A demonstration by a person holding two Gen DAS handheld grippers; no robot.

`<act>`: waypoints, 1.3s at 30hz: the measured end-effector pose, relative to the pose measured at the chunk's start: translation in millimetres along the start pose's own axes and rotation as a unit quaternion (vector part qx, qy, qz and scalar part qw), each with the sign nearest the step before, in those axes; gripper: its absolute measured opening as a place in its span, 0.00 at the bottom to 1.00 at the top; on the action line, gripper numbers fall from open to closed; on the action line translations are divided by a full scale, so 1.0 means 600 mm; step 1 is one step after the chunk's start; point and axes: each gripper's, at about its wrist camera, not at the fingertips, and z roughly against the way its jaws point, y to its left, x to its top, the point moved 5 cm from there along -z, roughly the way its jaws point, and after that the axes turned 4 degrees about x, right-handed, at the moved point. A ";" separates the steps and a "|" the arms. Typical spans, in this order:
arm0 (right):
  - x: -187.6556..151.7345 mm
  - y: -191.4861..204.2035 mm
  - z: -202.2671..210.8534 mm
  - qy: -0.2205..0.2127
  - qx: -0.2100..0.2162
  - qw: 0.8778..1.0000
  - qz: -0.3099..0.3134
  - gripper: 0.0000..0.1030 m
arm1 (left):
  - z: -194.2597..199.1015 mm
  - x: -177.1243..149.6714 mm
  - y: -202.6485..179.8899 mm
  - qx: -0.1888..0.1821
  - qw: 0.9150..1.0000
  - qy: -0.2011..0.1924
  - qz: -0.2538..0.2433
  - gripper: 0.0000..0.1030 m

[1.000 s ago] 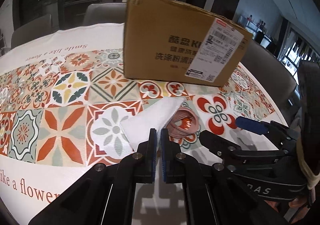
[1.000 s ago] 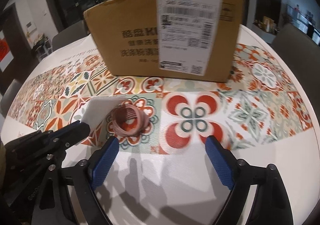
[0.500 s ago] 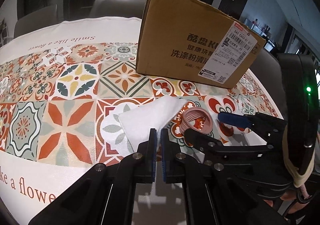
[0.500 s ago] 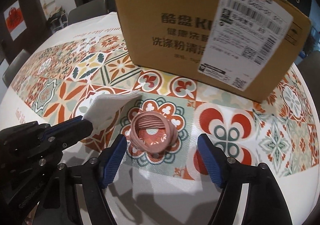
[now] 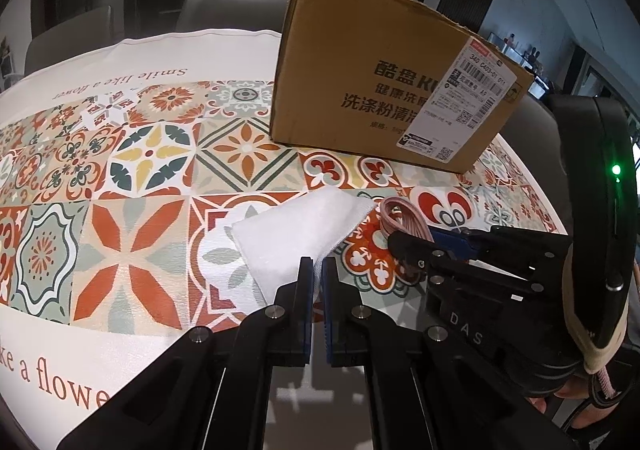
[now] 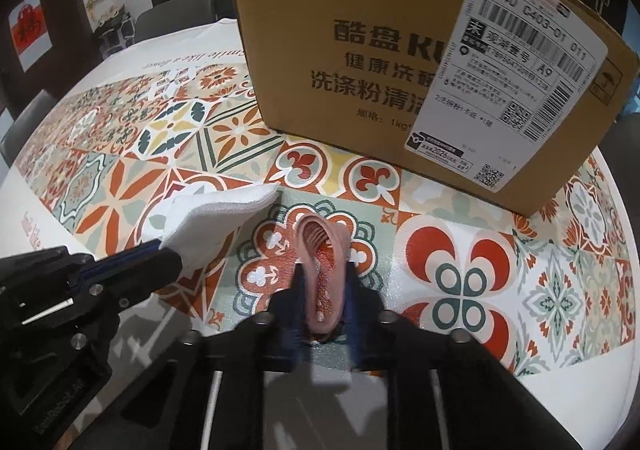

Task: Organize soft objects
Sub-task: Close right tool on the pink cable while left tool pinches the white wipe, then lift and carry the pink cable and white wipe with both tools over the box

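A folded white cloth (image 5: 298,236) lies on the patterned tablecloth, and my left gripper (image 5: 317,270) is shut on its near corner. The cloth also shows in the right wrist view (image 6: 212,218), with the left gripper (image 6: 160,256) at its near end. A pink coiled band (image 6: 324,274) is squeezed flat and upright between the blue pads of my right gripper (image 6: 323,290), which is shut on it. In the left wrist view the band (image 5: 402,218) sticks out beyond the right gripper (image 5: 444,240), just right of the cloth.
A brown cardboard box (image 5: 384,90) with a white shipping label stands on the table behind both objects; it also shows in the right wrist view (image 6: 400,50). Grey chairs (image 5: 224,10) stand beyond the far table edge. The tablecloth (image 5: 120,210) stretches away to the left.
My right gripper moved forward around the pink band and shut on it, squashing it flat. My left gripper stayed shut on the cloth corner.
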 end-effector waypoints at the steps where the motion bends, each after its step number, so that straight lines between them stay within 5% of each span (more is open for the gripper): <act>1: 0.000 -0.001 0.002 -0.003 0.003 1.000 -0.004 0.13 | 0.002 0.001 -0.002 -0.002 1.000 -0.001 -0.001 0.06; 39: 0.012 0.001 0.246 -0.160 0.023 0.984 -0.081 0.12 | 0.204 0.070 -0.090 -0.056 0.988 -0.139 -0.035 0.05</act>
